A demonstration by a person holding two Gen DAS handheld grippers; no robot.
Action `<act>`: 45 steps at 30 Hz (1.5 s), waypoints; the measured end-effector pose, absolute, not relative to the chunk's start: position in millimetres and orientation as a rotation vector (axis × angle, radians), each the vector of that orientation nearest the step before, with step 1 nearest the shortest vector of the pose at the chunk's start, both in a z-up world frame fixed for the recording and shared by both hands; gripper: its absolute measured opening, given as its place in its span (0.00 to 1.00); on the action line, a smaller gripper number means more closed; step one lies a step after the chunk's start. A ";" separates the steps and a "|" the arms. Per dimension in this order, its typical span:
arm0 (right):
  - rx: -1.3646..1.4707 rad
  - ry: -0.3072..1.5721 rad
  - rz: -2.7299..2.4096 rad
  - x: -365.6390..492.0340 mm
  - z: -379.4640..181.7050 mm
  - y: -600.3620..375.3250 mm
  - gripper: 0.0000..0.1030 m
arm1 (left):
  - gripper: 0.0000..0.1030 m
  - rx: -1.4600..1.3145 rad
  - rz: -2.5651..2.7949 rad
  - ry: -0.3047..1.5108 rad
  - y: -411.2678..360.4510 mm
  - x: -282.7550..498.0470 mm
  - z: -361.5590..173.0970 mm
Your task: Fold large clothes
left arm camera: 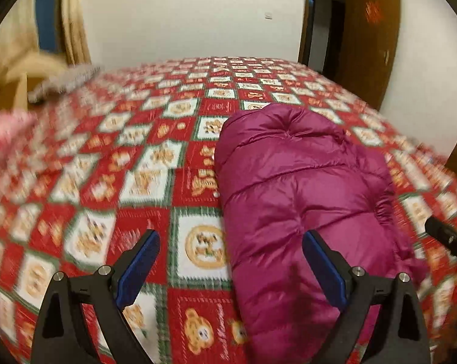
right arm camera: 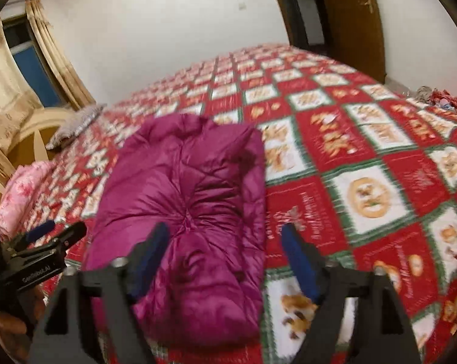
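Observation:
A magenta puffer jacket (left arm camera: pixel 301 188) lies folded into a long bundle on the bed; it also shows in the right wrist view (right arm camera: pixel 192 182). My left gripper (left arm camera: pixel 231 239) is open and empty above the bundle's left edge. My right gripper (right arm camera: pixel 225 236) is open and empty above the bundle's near right part. The left gripper also shows at the left edge of the right wrist view (right arm camera: pixel 51 232), and the right gripper's tip shows at the right edge of the left wrist view (left arm camera: pixel 440 232).
The bed carries a red, white and green checked cover (left arm camera: pixel 137 166) with bear prints. A pink floral quilt (right arm camera: pixel 19 194) and a grey pillow (right arm camera: pixel 77 124) lie at the far left. Curtains (right arm camera: pixel 55 60) and a brown door (left arm camera: pixel 371 39) stand behind.

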State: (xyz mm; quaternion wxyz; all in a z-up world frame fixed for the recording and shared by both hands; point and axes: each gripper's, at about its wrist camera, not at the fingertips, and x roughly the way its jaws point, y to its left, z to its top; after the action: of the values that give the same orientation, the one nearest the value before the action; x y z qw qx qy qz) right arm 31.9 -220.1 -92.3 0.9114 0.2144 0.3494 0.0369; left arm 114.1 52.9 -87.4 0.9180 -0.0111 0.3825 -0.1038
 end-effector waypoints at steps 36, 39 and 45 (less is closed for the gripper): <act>0.427 0.864 0.331 162.5 -150.1 -214.7 1.00 | 0.93 -0.295 -0.368 0.994 45.7 235.1 -149.5; 0.354 0.876 0.305 169.3 -149.3 -199.4 1.00 | 0.93 -0.239 -0.354 1.003 40.5 237.9 -150.7; 0.327 0.917 0.349 159.2 -143.6 -179.0 0.68 | 0.81 -0.185 -0.390 0.982 41.4 232.4 -150.2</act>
State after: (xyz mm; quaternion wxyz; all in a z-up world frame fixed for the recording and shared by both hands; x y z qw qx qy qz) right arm 159.2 -179.0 -143.6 0.8692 0.1564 0.4383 0.1669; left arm 232.4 41.4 -150.2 0.8596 -0.0883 0.4678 -0.1858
